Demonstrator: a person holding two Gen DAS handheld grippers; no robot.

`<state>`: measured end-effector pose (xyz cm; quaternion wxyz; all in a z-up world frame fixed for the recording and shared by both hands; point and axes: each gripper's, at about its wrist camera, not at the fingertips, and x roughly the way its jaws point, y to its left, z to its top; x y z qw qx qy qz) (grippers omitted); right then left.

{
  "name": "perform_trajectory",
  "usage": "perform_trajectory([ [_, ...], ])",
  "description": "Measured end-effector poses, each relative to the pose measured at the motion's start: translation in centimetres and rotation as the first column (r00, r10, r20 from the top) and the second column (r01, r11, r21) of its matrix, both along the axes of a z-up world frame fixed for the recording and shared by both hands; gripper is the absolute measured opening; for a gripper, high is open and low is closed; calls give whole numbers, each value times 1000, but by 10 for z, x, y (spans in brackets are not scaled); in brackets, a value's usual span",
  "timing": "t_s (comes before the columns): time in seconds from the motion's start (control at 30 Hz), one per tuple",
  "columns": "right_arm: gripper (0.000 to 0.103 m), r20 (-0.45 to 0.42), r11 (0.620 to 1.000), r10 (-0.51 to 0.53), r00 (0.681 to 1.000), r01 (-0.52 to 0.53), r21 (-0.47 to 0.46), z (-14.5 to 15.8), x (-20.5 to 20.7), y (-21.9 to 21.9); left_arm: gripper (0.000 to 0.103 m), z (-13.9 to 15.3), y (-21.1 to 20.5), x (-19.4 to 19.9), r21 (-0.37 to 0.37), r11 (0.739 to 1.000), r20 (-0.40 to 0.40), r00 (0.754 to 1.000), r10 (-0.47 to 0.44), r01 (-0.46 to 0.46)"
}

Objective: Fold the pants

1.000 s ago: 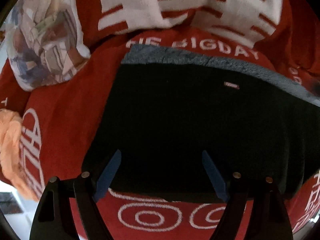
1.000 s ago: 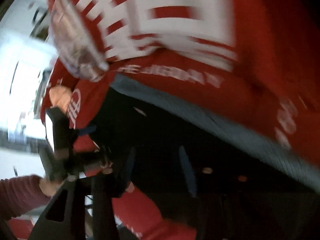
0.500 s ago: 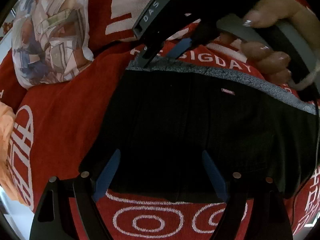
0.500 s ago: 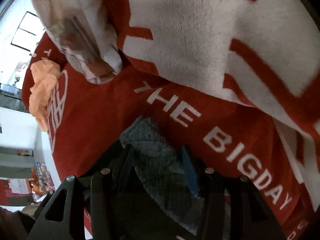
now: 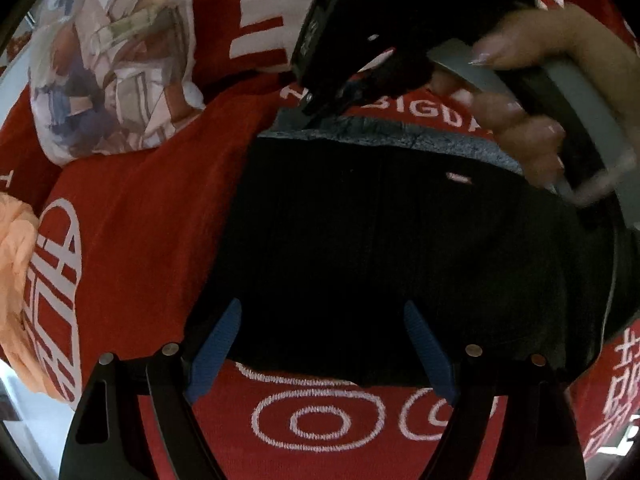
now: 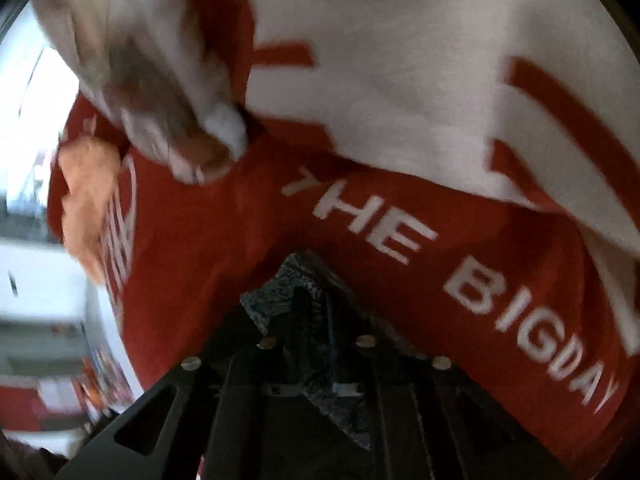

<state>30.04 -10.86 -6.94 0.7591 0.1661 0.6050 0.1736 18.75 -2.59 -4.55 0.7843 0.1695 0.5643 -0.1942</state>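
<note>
Black pants (image 5: pixel 400 248) lie folded flat on a red blanket (image 5: pixel 140 220), with a grey inner edge (image 5: pixel 400 136) showing along their far side. My left gripper (image 5: pixel 322 306) hangs open over the pants' near edge, its blue pads (image 5: pixel 218 340) apart and holding nothing. At the far left corner, my right gripper (image 5: pixel 320 108) is held by a hand (image 5: pixel 532 132). In the right wrist view its jaws are closing, and the right gripper (image 6: pixel 312 296) has the grey corner (image 6: pixel 276 292) bunched and pinched between them.
A patterned pillow (image 5: pixel 112 72) lies at the far left of the bed. An orange cloth (image 5: pixel 16 272) sits at the left edge. A red and white blanket fold (image 6: pixel 400 80) is piled behind the pants. The bed's edge and a bright room lie to the left.
The right gripper swept across to the pants' far left corner and closed its jaws onto the grey edge. The left gripper has stayed open over the near edge.
</note>
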Motion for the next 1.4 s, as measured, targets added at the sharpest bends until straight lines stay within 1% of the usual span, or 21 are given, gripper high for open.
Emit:
perform_trajectory([
  [0.07, 15, 20, 998, -66, 998, 66, 19, 17, -20, -16, 84, 10, -6, 4, -13, 1000, -18, 1000, -11, 11],
  [0.13, 15, 45, 990, -141, 989, 140, 34, 36, -51, -42, 84, 22, -18, 8, -23, 999, 1, 999, -37, 37],
  [0.2, 15, 48, 972, -234, 971, 232, 39, 49, -95, -82, 84, 31, -34, 12, -29, 997, 27, 997, -68, 69],
  [0.27, 16, 26, 937, -349, 937, 348, 33, 53, -151, -131, 84, 30, -61, 19, -15, 993, 47, 992, -119, 120],
  [0.33, 17, -21, 891, -450, 893, 450, 63, 50, -202, -174, 84, 14, -82, 27, 25, 992, 45, 991, -126, 124],
  [0.4, 18, -102, 813, -558, 823, 567, 128, 36, -266, -213, 84, -11, -90, 37, 83, 992, 2, 996, -95, 94],
  [0.43, 19, -133, 781, -591, 795, 606, 149, 27, -290, -222, 87, -21, -92, 39, 107, 991, -13, 997, -81, 82],
  [0.47, 19, -181, 738, -627, 757, 653, 173, 14, -324, -231, 91, -21, -94, 37, 107, 991, 26, 996, -81, 78],
  [0.57, 19, -274, 655, -668, 692, 721, 227, -18, -380, -228, 91, -21, -98, 32, 125, 989, 53, 995, -86, 79],
  [0.67, 19, -310, 592, -684, 661, 750, 295, -40, -399, -223, 91, -20, -97, 33, 121, 991, 45, 997, -68, 62],
  [0.8, 20, -277, 520, -733, 621, 775, 360, -47, -406, -223, 91, -19, -97, 31, 128, 990, 44, 997, -60, 54],
  [0.83, 20, -272, 504, -748, 606, 784, 362, -48, -406, -225, 91, -20, -97, 33, 128, 990, 43, 997, -57, 52],
  [0.87, 20, -276, 475, -766, 581, 801, 365, -52, -412, -231, 91, -20, -97, 33, 130, 990, 42, 998, -55, 50],
  [0.97, 20, -320, 395, -785, 530, 827, 399, -58, -421, -238, 92, -20, -98, 33, 136, 990, 41, 998, -49, 43],
  [1.0, 20, -320, 391, -788, 526, 829, 400, -56, -424, -238, 92, -21, -99, 33, 138, 990, 38, 998, -45, 39],
  [1.07, 20, -297, 412, -797, 525, 833, 369, -49, -430, -238, 92, -20, -99, 33, 141, 989, 37, 998, -41, 35],
  [1.13, 20, -283, 407, -814, 506, 847, 343, -46, -438, -241, 92, -20, -98, 32, 142, 989, 38, 998, -42, 36],
  [1.17, 20, -283, 387, -829, 482, 860, 332, -46, -442, -245, 92, -20, -98, 32, 141, 989, 38, 998, -41, 35],
  [1.27, 20, -307, 323, -848, 433, 880, 348, -54, -441, -254, 92, -20, -99, 32, 141, 989, 40, 998, -42, 36],
  [1.37, 20, -319, 293, -854, 411, 887, 357, -55, -442, -256, 92, -20, -98, 31, 140, 990, 39, 998, -39, 33],
  [1.4, 20, -316, 292, -855, 412, 885, 362, -54, -445, -255, 92, -19, -98, 31, 140, 990, 37, 999, -38, 32],
])
